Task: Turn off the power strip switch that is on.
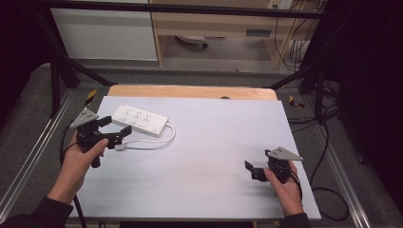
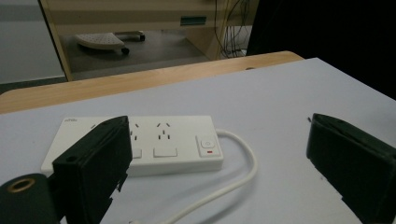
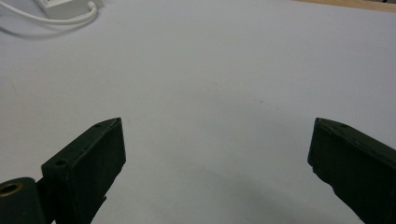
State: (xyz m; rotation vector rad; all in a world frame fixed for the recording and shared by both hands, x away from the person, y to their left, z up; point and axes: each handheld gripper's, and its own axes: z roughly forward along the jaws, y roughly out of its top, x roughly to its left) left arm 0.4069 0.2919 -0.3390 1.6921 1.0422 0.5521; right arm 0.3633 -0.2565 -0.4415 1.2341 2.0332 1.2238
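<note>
the left gripper (image 1: 115, 127) is held by the left hand (image 1: 81, 156) near the far left of the table (image 1: 214, 142). its two black jaws are spread wide and hold nothing. the white power strip (image 1: 139, 120) lies flat on the table just beyond them; whether a jaw touches it, i cannot tell. the white cable (image 1: 157, 139) of the strip curls toward the jaws.

the right gripper (image 1: 253, 170), in the right hand (image 1: 285, 187), is at the near right side, well apart from the strip. its jaws are also spread wide, with bare table between them.
</note>
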